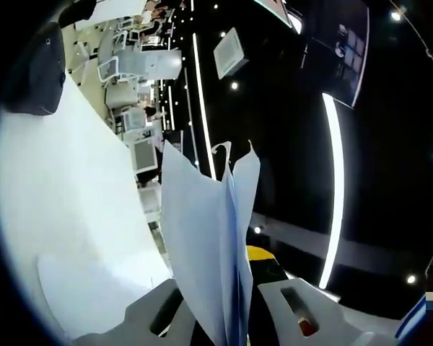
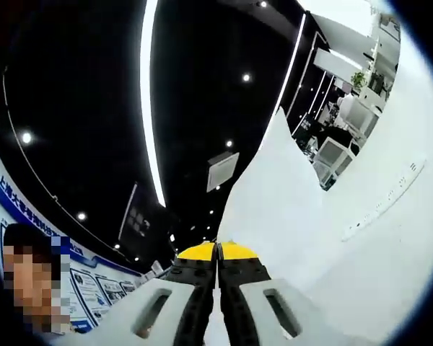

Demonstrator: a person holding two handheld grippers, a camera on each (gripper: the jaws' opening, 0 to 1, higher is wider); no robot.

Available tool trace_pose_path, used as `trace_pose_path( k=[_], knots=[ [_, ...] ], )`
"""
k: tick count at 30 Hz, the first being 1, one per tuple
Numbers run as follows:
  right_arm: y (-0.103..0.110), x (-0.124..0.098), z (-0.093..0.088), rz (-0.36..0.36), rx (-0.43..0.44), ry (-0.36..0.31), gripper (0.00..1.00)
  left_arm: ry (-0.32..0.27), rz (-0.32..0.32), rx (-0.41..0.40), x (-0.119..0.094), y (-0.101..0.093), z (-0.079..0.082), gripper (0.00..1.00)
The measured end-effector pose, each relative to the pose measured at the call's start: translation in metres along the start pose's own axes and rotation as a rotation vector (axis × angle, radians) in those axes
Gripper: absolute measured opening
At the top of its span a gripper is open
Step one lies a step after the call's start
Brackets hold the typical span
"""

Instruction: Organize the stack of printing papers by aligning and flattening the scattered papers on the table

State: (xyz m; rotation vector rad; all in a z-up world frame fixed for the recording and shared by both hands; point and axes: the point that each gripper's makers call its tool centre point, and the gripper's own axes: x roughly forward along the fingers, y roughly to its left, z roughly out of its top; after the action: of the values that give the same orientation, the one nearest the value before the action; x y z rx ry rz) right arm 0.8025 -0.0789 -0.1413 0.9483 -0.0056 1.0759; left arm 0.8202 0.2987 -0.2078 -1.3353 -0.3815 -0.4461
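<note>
A stack of white printing papers (image 1: 206,238) stands on edge between the jaws of my left gripper (image 1: 232,281), which is shut on its lower edge. The sheets fan apart slightly at their top, and a yellow pad (image 1: 263,254) shows behind them. In the right gripper view the same paper (image 2: 274,194) rises as a white sheet up and to the right of my right gripper (image 2: 217,249). Its yellow-tipped jaws are shut, with a thin white sliver of paper between them. The white table (image 1: 72,209) lies along the left of the left gripper view.
A loose sheet (image 1: 94,288) lies flat on the table near the left jaws. A dark bag or chair (image 1: 36,72) stands at the table's far end. The table (image 2: 397,245) carries a long white strip (image 2: 382,198). Desks with monitors (image 2: 339,155) stand beyond; a person (image 2: 29,288) is close by.
</note>
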Motion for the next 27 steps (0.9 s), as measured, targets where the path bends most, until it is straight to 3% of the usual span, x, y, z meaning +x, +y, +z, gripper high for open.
trace_pose_path(
  k=[15, 27],
  knots=[
    [0.009, 0.005, 0.012, 0.03, -0.017, -0.009, 0.0, 0.01, 0.014, -0.002, -0.001, 0.002, -0.006, 0.06],
    [0.039, 0.016, 0.01, 0.079, -0.074, -0.009, 0.0, 0.042, 0.016, 0.0, 0.0, 0.002, -0.018, 0.06]
  ],
)
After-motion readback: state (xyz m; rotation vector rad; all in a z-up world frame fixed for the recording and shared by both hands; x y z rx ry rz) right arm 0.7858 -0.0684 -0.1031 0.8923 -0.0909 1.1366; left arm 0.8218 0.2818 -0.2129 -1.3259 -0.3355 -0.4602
